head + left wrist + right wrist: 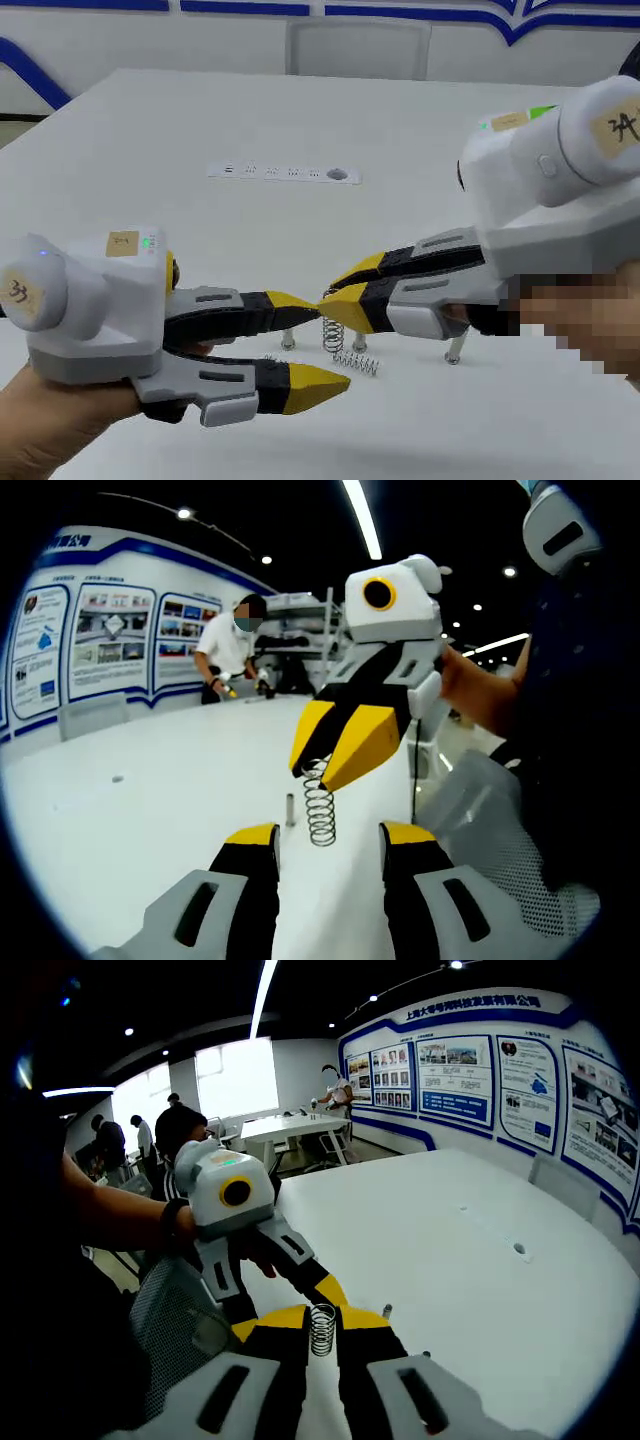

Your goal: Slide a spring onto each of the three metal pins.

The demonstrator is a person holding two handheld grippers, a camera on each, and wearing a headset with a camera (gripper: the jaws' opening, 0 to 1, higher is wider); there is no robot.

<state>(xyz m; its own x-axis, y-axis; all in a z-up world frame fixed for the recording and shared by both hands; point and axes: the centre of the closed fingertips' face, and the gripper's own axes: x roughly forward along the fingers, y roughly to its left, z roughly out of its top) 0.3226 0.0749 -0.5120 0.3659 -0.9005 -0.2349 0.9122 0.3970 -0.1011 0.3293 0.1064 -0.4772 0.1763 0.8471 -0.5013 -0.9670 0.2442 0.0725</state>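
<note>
Spring [333, 335] stands pinched at its top by right tool [325, 297], apparently touching table [200, 120]; left tool [330, 835] spread open.

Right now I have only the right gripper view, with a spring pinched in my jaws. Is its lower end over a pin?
Observer: No. In the left gripper view the spring hangs upright from the right gripper, with a bare pin standing beside it, apart.
Operator: Are any pins loaded yet?
Observer: None. The head view shows the left pin, middle pin and right pin all bare.
Operator: Where is the next spring?
Observer: A second spring lies on its side on the table, just in front of the middle pin.
</note>
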